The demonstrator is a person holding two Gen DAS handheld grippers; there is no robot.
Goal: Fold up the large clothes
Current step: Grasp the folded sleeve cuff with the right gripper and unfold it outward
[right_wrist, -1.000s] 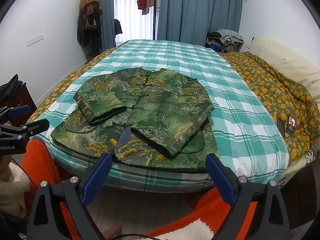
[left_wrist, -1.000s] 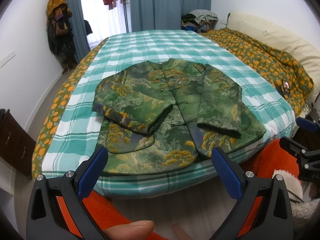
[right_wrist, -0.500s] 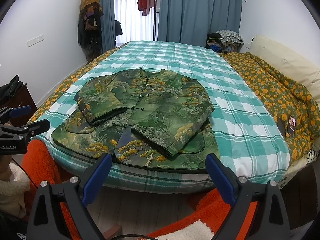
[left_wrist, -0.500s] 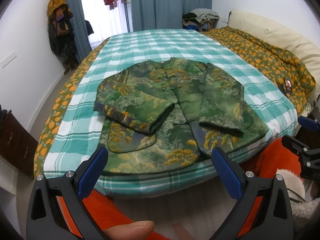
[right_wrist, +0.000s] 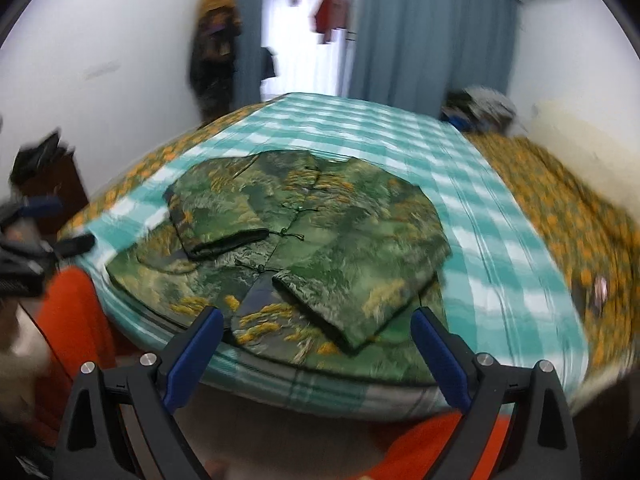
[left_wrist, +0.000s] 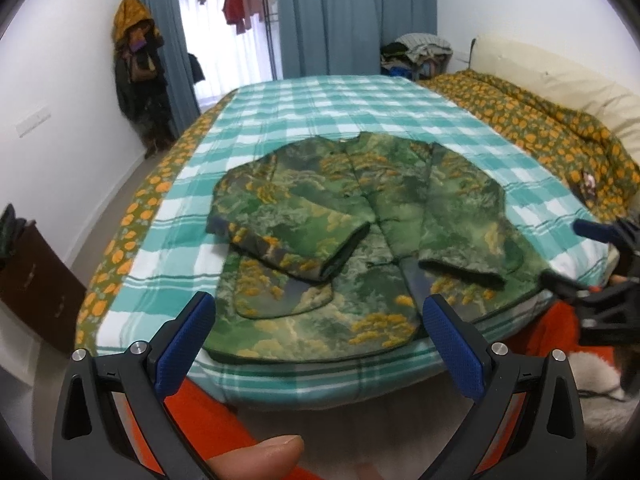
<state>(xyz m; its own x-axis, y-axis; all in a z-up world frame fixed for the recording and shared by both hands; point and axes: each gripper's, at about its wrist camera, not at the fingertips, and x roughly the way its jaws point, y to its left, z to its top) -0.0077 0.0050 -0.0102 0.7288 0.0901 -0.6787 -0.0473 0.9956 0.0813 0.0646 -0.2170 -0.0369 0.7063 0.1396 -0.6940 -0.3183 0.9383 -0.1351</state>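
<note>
green jacket (left_wrist: pixel 360 236) flat on bed (left_wrist: pixel 320 112), sleeves folded in. left gripper (left_wrist: pixel 318 332) and right gripper (right_wrist: pixel 316 340) fingers wide apart, holding nothing.

jacket (left_wrist: pixel 360 240) unobstructed, bare bedspread (left_wrist: pixel 340 108) beyond

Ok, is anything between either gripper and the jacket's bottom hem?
Nothing visible. The jacket lies flat on the checked blanket, hem at the near edge. Left gripper and right gripper are both open, with clear air ahead.
</note>
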